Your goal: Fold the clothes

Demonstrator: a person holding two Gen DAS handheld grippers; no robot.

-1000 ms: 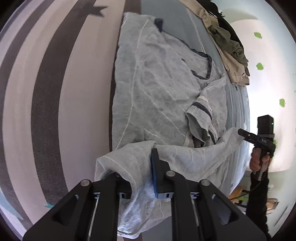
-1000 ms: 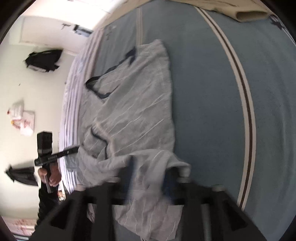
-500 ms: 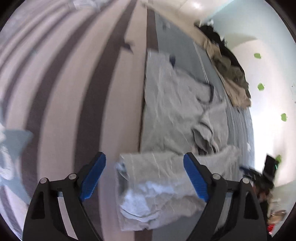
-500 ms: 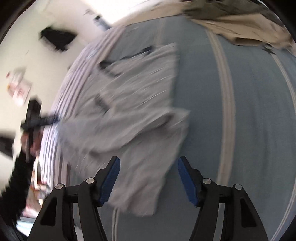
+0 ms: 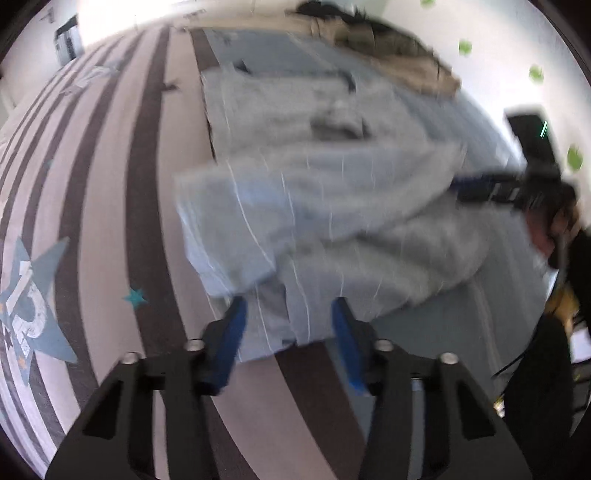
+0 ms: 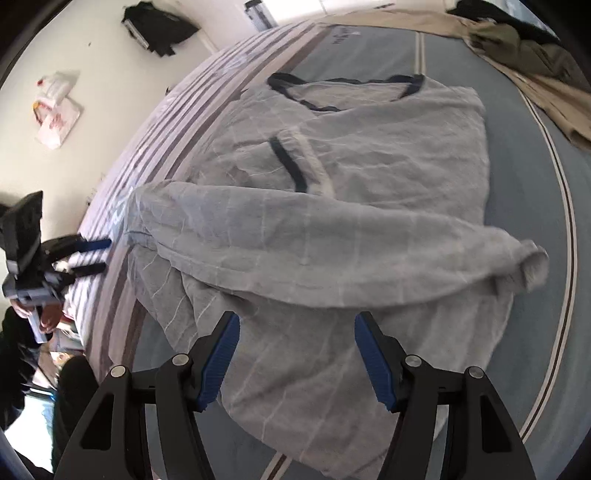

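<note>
A grey T-shirt (image 6: 369, 166) with navy trim lies flat on the bed, its collar (image 6: 332, 107) at the far end. Its lower part is folded up and lies as a thick band (image 6: 332, 240) across the body, below the navy-cuffed sleeve (image 6: 291, 162). My right gripper (image 6: 295, 317) hovers open over the near edge of the cloth with nothing pinched. My left gripper (image 5: 288, 302) hangs over the shirt (image 5: 314, 184) at its other side. Its jaws are closing, with cloth below them but not touched. Each gripper shows in the other's view: the left gripper (image 6: 98, 257) and the right gripper (image 5: 458, 190).
A heap of khaki and olive clothes (image 6: 535, 62) lies at the far side of the bed. The bedspread is blue (image 6: 535, 258) under the shirt and striped (image 5: 110, 184) beside it. A black bag (image 6: 159, 26) and a white plastic bag (image 6: 55, 110) lie on the floor.
Both grippers have let go of the shirt's hem, which now lies folded over the body. Both have drawn back and rolled. The left jaws spread wide, then narrowed.
</note>
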